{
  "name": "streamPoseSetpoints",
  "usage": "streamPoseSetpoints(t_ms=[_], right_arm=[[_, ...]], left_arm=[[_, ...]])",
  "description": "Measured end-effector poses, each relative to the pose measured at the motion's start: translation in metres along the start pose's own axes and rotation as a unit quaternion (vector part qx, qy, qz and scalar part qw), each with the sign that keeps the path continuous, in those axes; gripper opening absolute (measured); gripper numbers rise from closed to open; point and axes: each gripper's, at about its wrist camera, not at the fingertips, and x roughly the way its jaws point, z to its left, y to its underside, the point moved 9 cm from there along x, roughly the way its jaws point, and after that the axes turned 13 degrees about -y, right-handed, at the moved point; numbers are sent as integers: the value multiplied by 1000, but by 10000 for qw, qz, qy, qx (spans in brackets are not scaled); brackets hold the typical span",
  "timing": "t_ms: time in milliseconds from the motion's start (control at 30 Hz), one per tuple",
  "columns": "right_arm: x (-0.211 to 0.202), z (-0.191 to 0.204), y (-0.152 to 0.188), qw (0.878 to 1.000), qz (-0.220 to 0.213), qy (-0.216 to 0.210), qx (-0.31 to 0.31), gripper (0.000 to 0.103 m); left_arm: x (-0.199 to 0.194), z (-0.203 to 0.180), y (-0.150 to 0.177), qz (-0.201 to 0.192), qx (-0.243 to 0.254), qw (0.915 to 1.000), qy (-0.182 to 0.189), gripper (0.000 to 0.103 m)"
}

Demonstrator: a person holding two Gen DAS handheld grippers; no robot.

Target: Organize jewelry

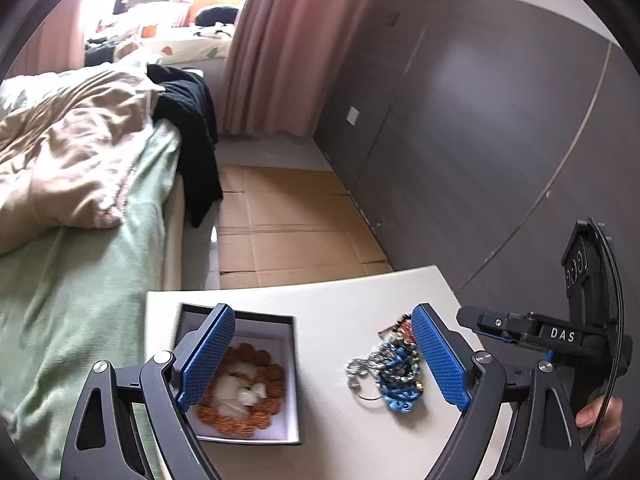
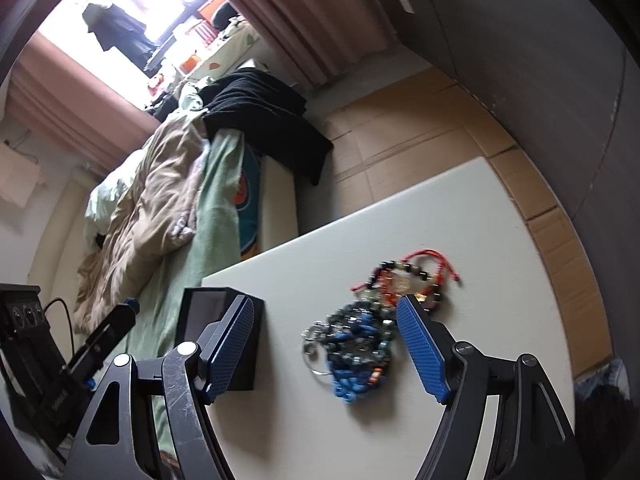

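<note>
Left gripper [image 1: 322,354] nearest the lens in the left wrist view, blue pads spread wide, nothing between them, hovering over the white table [image 1: 340,292]. Left pad overlaps the open box [image 1: 294,380] in this view, contact can't be told. Box is dark outside, white inside, sits near the table's left edge. Brown bead bracelet [image 1: 272,376] lies coiled in the box around a white piece of stuffing or tissue, can't tell which.

Pile of jewelry [image 1: 390,372] on the bare table right of the box, apart from it: blue bead strands, silver chain with a ring, red and dark bead pieces at the far end. Right pad sits just beside the pile in this view.

Right gripper [image 2: 324,350] also spread wide, empty. In its own view the pile [image 2: 360,344] lies between the pads, closer to the right one, no pad pressing on it. Red cord bracelet [image 2: 432,264] at the pile's far side. Box [image 2: 218,312] shows behind the left pad.

A hand [image 1: 600,416] holds the right gripper's handle at the right edge of the left view.

Bed [image 1: 88,208] with rumpled beige cover and black garment left of the table, flattened cardboard [image 1: 288,236] on the floor beyond
</note>
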Motion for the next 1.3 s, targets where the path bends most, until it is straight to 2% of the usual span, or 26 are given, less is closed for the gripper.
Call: streamPoseSetpoints(t_ms=[133, 233, 300, 333, 400, 500, 600, 800, 1067, 1100, 1200, 1300], right_arm=[[-5, -12, 1, 9999, 29, 75, 115, 75], [-8, -22, 4, 9996, 106, 160, 210, 74], [-6, -26, 5, 9993, 147, 182, 283, 75], [-6, -29, 5, 9991, 156, 200, 331, 74], [-7, -36, 5, 9985, 148, 234, 468, 74], [-10, -44, 4, 9977, 103, 244, 618, 74], [-15, -48, 2, 9972, 43, 208, 711, 74], [-22, -55, 2, 9964, -34, 254, 802, 74], [-22, -57, 1, 9964, 7, 237, 808, 74], [-21, -56, 2, 9965, 28, 222, 810, 74], [-21, -53, 3, 9968, 63, 147, 783, 74], [-18, -52, 4, 9971, 94, 182, 734, 74]], left_arm=[[8, -21, 8, 104, 153, 9998, 124, 90], [14, -37, 15, 193, 309, 9992, 169, 82], [22, -46, 21, 329, 408, 9984, 204, 68], [28, -51, 26, 446, 435, 9978, 240, 65], [39, -58, 35, 640, 467, 9964, 300, 53], [53, -66, 47, 862, 532, 9944, 301, 42], [65, -75, 57, 1061, 561, 9922, 349, 37], [82, -89, 70, 1296, 595, 9888, 436, 35], [111, -85, 80, 1533, 396, 9872, 166, 34], [112, -85, 81, 1559, 361, 9870, 176, 25], [117, -84, 85, 1683, 96, 9848, 411, 9], [110, -81, 75, 1561, -82, 9865, 479, 9]])
